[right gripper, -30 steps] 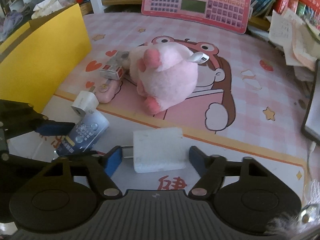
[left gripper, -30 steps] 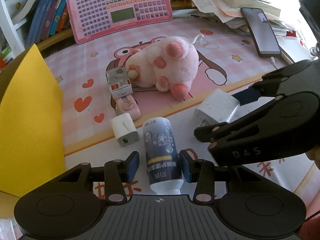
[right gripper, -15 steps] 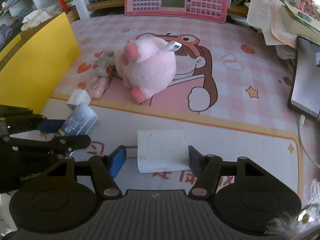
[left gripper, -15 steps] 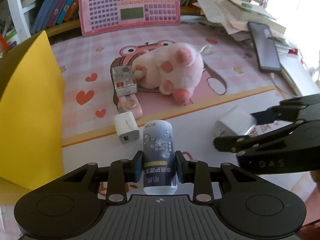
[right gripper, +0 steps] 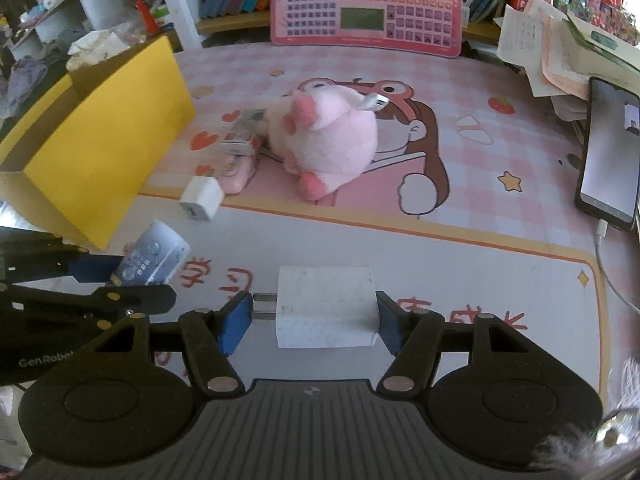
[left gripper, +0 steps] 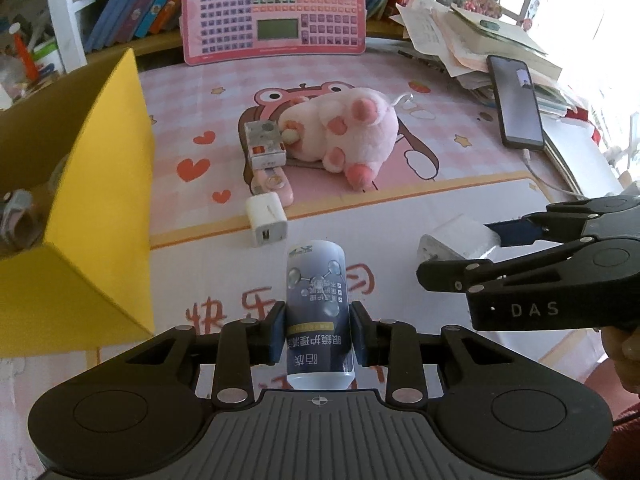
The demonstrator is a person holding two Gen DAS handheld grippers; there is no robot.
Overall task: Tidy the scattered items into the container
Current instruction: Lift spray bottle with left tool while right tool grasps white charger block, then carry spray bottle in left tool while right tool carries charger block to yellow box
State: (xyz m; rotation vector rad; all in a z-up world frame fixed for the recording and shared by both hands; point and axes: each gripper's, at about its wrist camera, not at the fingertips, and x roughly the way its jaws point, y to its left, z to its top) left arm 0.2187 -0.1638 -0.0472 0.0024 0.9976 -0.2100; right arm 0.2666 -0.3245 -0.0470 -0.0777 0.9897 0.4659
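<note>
my left gripper (left gripper: 318, 334) is clamped on the small bottle (left gripper: 318, 312) and my right gripper (right gripper: 314, 318) pinches the white charger (right gripper: 326, 306) by prongs and back, so i should lift both level toward the yellow box (left gripper: 84, 216) at left.

Blue-labelled bottle (left gripper: 318, 312) and white charger (right gripper: 326, 306) — both clamped, off the mat

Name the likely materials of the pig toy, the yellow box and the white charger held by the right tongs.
Pig toy: plush fabric, fuzzy nap. Yellow box: probably cardboard, matte, brown inside. White charger: seemingly hard plastic, smooth, metal prongs.
</note>
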